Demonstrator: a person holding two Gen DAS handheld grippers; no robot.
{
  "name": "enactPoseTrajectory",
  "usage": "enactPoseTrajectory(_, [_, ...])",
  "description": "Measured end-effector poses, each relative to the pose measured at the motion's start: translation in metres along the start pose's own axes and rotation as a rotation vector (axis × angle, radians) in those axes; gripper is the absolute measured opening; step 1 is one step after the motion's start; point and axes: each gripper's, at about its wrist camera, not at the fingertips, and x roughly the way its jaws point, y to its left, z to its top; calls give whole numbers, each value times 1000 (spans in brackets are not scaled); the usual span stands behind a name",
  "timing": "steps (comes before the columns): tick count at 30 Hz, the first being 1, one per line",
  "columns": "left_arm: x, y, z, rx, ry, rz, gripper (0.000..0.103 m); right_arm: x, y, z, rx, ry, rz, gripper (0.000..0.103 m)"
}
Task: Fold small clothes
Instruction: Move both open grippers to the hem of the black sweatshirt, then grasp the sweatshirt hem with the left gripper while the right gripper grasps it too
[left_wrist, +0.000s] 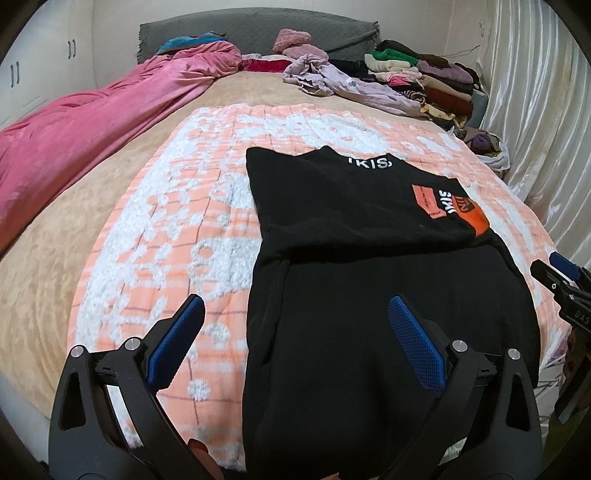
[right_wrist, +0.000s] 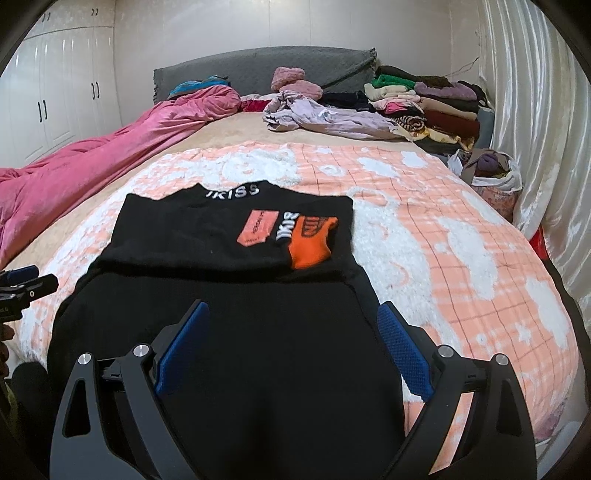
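Black shirt on the bed, both my claws empty.

My left claw (left_wrist: 295, 343) was wide open, holding nothing. The black shirt (right_wrist: 221, 314) lay partly folded on the pink blanket (right_wrist: 461, 258). My right claw (right_wrist: 293, 347) was wide open too, holding nothing.

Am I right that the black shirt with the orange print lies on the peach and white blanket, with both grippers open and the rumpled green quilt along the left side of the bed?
Nearly: the quilt is pink, not green, as the right wrist view shows. The black shirt does lie on the peach and white blanket, and the left gripper and right gripper are both open.
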Motion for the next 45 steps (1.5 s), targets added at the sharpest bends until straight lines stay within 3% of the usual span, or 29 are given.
enactPoseTrajectory(22, [-21,54,-54,-94,86,60,93,-23,-44,-60,43,91,-31,91])
enactPoseTrajectory(37, [-6,42,-89,-82,175,24,93,-31,-75,-102,85,177,-12,91])
enactPoseTrajectory(45, [3,33,-99,-71,209,9,87,-20,-79,-119,116,237,56,78])
